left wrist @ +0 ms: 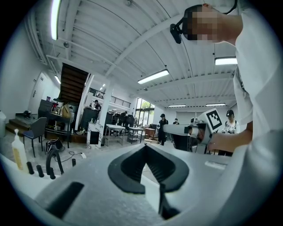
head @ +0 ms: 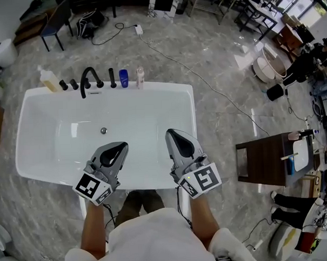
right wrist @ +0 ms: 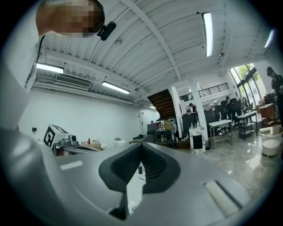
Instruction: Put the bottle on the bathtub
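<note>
Both grippers are empty. The left gripper and right gripper have their jaws closed tip to tip with nothing between them, and both hover across the basin from the faucet, over the near edge of the bathtub. Three bottles stand upright on the rim by the faucet: a yellowish pump bottle to its left, a blue bottle just right of it, and a pink bottle beside the blue. I can't tell which one is the task's, so this fits either a bottle already placed or one yet to be handled. Risks as I see them:

- The blue and pink bottles stand close together on a narrow ledge, so reaching in there with jaws closed could knock one into the basin or off the back.
- The glossy rim probably gives little grip under a tall bottle.
- Going for the wrong bottle is a real chance.
</note>
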Demonstrator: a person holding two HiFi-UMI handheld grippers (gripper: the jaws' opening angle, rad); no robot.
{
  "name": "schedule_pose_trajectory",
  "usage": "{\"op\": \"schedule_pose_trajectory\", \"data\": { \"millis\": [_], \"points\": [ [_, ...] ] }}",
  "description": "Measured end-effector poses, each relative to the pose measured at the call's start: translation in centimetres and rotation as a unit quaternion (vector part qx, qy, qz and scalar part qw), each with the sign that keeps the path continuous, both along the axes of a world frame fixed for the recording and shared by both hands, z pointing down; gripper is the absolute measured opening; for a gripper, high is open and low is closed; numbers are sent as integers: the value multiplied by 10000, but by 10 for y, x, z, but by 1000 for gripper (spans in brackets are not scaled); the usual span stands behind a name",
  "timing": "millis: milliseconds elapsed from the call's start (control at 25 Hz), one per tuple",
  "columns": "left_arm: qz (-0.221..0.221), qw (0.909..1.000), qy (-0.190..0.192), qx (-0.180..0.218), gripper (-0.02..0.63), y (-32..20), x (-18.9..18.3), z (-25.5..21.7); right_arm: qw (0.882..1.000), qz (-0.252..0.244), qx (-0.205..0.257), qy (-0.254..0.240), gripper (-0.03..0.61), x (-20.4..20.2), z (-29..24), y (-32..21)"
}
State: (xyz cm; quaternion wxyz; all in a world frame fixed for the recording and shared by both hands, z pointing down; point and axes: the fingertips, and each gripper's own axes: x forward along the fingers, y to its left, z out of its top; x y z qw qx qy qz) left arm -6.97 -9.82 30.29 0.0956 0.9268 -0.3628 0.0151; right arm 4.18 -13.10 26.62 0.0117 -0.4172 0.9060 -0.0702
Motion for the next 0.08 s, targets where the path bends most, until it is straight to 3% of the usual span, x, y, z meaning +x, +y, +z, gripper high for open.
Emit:
{"op": "schedule_pose_trajectory", "data": {
  "millis": [80],
  "points": [
    [-31,10000,-11,-44,3,3,0,3,10000,-40,-42,12,-2,-1,2,4]
  ]
}}
